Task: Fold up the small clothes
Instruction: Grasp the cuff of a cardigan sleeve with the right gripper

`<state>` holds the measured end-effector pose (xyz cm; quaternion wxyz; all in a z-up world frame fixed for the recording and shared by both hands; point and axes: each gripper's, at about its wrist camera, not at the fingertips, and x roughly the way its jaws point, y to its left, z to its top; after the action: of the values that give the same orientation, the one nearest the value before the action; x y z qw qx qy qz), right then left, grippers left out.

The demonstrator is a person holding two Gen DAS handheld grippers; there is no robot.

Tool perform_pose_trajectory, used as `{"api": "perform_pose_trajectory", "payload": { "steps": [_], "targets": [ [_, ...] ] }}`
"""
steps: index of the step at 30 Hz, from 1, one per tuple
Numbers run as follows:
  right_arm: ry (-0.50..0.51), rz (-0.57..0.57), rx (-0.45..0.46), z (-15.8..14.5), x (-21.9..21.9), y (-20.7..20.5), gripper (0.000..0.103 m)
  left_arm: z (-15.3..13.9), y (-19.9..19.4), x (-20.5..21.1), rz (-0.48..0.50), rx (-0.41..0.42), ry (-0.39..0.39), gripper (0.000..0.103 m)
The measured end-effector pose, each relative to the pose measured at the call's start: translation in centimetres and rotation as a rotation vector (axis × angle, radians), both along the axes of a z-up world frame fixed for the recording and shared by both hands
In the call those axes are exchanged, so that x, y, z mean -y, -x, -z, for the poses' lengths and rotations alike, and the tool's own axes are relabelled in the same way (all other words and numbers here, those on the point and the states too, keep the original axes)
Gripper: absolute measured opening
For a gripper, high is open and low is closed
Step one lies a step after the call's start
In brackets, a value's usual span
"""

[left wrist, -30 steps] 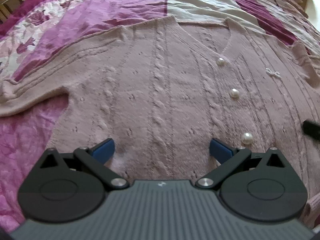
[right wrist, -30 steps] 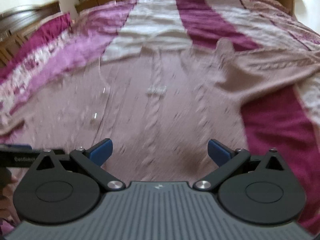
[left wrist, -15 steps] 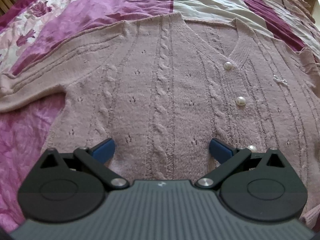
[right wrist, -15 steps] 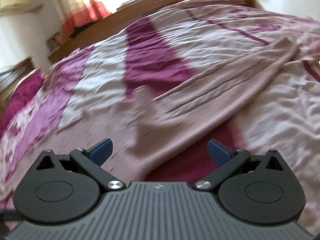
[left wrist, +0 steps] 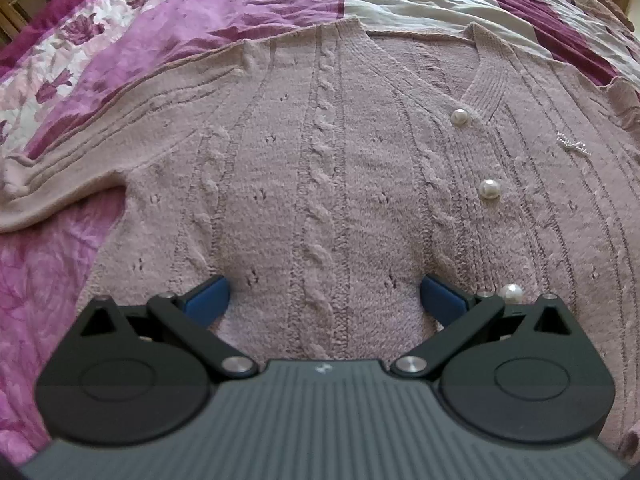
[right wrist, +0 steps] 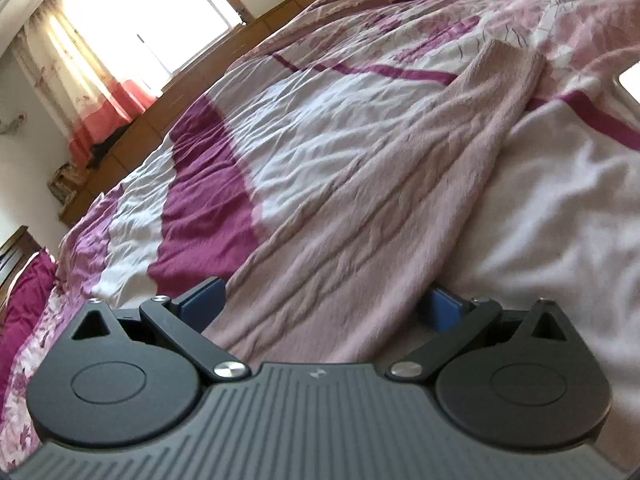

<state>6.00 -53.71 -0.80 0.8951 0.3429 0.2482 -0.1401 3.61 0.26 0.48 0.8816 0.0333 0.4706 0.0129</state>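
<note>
A dusty-pink cable-knit cardigan [left wrist: 320,168] with pearl buttons [left wrist: 490,189] lies flat and face up on the bed, its left sleeve [left wrist: 80,160] stretched out to the left. My left gripper [left wrist: 324,298] is open and empty, low over the cardigan's lower front. In the right wrist view the cardigan's other sleeve [right wrist: 380,200] runs away from me across the bedspread to its cuff [right wrist: 508,60]. My right gripper [right wrist: 320,306] is open, its blue fingers either side of that sleeve near its wide end.
The bedspread [left wrist: 240,4] has magenta, white and floral stripes and is wrinkled. Wooden cabinets [right wrist: 132,148] and a curtained window [right wrist: 152,28] stand beyond the bed. A wooden bed frame [right wrist: 16,252] shows at the left.
My right gripper has swung right from the cardigan's body to its right sleeve and now straddles it. My left gripper has drifted slightly forward over the cardigan front.
</note>
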Motion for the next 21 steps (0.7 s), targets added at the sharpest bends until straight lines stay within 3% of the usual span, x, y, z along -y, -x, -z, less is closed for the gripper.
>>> {"api": "perform_pose_trajectory", "payload": {
  "steps": [6, 9, 10, 11, 12, 21],
  "targets": [
    [0.015, 0.059, 0.02, 0.2, 1.5, -2.2, 0.101, 0.1, 0.0, -0.2, 0.009, 0.001, 0.006, 0.103],
    [0.009, 0.129, 0.035, 0.3, 2.1, -2.1, 0.065, 0.2, -0.1, -0.2, 0.009, 0.001, 0.004, 0.103],
    [-0.003, 0.154, 0.033, 0.4, 2.4, -2.0, 0.04, 0.2, -0.1, -0.2, 0.011, 0.001, 0.003, 0.103],
    [-0.017, 0.176, 0.027, 0.4, 2.6, -1.7, 0.022, 0.2, -0.1, -0.1, 0.011, 0.001, 0.002, 0.103],
    [-0.038, 0.183, 0.03, 0.5, 3.0, -1.4, 0.017, 0.2, -0.1, -0.1, 0.012, 0.002, 0.002, 0.103],
    [0.03, 0.132, 0.177, -3.3, 1.5, 2.2, 0.012, 0.4, 0.3, -0.1, 0.017, 0.025, 0.0, 0.103]
  ]
}}
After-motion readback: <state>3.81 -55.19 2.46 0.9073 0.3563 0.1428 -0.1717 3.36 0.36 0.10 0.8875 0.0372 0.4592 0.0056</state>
